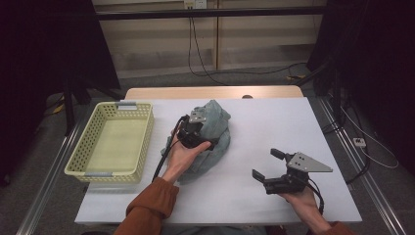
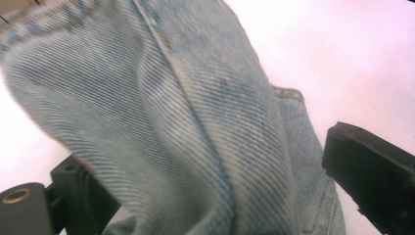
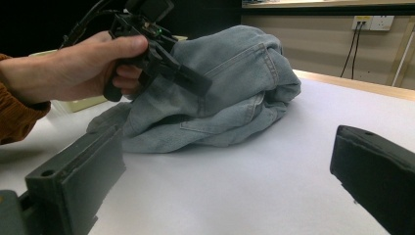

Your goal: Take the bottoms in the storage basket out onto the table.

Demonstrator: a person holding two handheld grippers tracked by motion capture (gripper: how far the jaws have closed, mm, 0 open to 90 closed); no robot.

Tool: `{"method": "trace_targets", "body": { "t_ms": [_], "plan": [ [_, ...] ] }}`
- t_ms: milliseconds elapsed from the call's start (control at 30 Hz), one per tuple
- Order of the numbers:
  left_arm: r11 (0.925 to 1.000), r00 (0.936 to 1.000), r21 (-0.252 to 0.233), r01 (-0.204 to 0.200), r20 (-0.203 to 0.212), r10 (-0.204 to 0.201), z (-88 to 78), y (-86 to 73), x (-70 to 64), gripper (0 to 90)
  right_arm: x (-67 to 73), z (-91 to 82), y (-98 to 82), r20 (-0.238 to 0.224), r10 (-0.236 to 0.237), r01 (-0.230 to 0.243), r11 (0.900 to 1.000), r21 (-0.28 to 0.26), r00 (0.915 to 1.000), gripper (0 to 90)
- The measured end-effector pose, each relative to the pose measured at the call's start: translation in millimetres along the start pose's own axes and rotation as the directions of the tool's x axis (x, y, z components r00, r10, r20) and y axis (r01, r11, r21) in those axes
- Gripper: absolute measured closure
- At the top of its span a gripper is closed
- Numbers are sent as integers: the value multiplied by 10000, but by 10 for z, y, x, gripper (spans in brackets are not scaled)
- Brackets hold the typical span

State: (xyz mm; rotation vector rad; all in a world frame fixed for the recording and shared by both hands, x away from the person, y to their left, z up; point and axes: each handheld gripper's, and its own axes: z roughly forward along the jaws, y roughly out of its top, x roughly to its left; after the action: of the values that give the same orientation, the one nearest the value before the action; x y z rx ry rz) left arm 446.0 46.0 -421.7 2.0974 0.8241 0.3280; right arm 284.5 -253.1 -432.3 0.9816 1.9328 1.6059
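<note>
The crumpled pair of light blue jeans (image 1: 211, 134) lies in a heap near the middle of the white tabletop (image 1: 274, 122), its seams and a back pocket facing the right gripper view (image 3: 230, 93). The left gripper (image 1: 195, 133) sits on the near left side of the jeans, held by the person's left hand (image 1: 180, 155), whose rust-orange sleeve (image 1: 149, 205) comes in from the near edge below the jeans. In the left gripper view a thick fold of the denim (image 2: 186, 127) rises between the two black jaws, which stand wide apart; the right jaw is clear of the cloth with white tabletop showing in the gap, so the pads do not press on the jeans, though the fold passes close over the left jaw. No earlier picture is at hand to compare. To the right of the jeans and nearer the person, well apart from them, the right gripper (image 1: 266, 164) is held in the right hand (image 1: 303, 198) just above the tabletop, pointing back toward the jeans, its jaws wide open with nothing between them, as the right gripper view confirms with bare tabletop in the gap. To the left of the jeans, near but apart, stands a pale yellow perforated plastic basket (image 1: 83, 152) with grey handles.
</note>
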Motion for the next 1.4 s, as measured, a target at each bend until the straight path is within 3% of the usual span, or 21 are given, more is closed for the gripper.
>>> {"method": "trace_targets", "body": {
  "t_ms": [200, 367, 500, 800, 833, 1000, 1067, 1267, 1400],
  "plan": [
    [9991, 9998, -420, 73, -159, -80, -63, 24, 24, 62, -14, -6, -5, 31, 86, -85, 10000, -50, 10000, 0],
    [9976, 9997, -678, -137, -218, 122, -124, 43, 27, 62, -19, -4, -9, 21, 95, -95, 9999, -32, 10000, 0],
    [9966, 9999, -820, -86, -100, 78, -156, 54, 22, 62, -30, -6, -11, 36, 148, -148, 9999, -42, 9999, 0],
    [9932, 9987, -1068, -463, -244, 439, -273, 85, -24, 62, -34, -2, -12, 42, 118, -118, 9999, -15, 9999, 0],
    [9900, 9973, -1247, -661, -401, 616, -322, 95, -40, 62, -34, -1, -12, 44, 118, -118, 9999, -16, 9999, 0],
    [9812, 9970, -1786, -728, -402, 666, -424, 122, -61, 63, -33, 4, -11, 57, 103, -103, 9999, -3, 9999, 0],
    [9794, 9957, -1831, -855, -516, 773, -470, 129, -85, 63, -31, 3, -10, 63, 107, -107, 9999, -3, 9999, 0],
    [9857, 9946, -1424, -906, -639, 822, -512, 126, -117, 59, -33, -6, -11, 122, 111, -111, 9999, 10, 9999, 0],
    [9860, 9955, -1378, -942, -257, 915, -570, 116, -165, 52, -22, 3, -6, 127, 99, -99, 9999, 17, 9999, 0]
  ]
}}
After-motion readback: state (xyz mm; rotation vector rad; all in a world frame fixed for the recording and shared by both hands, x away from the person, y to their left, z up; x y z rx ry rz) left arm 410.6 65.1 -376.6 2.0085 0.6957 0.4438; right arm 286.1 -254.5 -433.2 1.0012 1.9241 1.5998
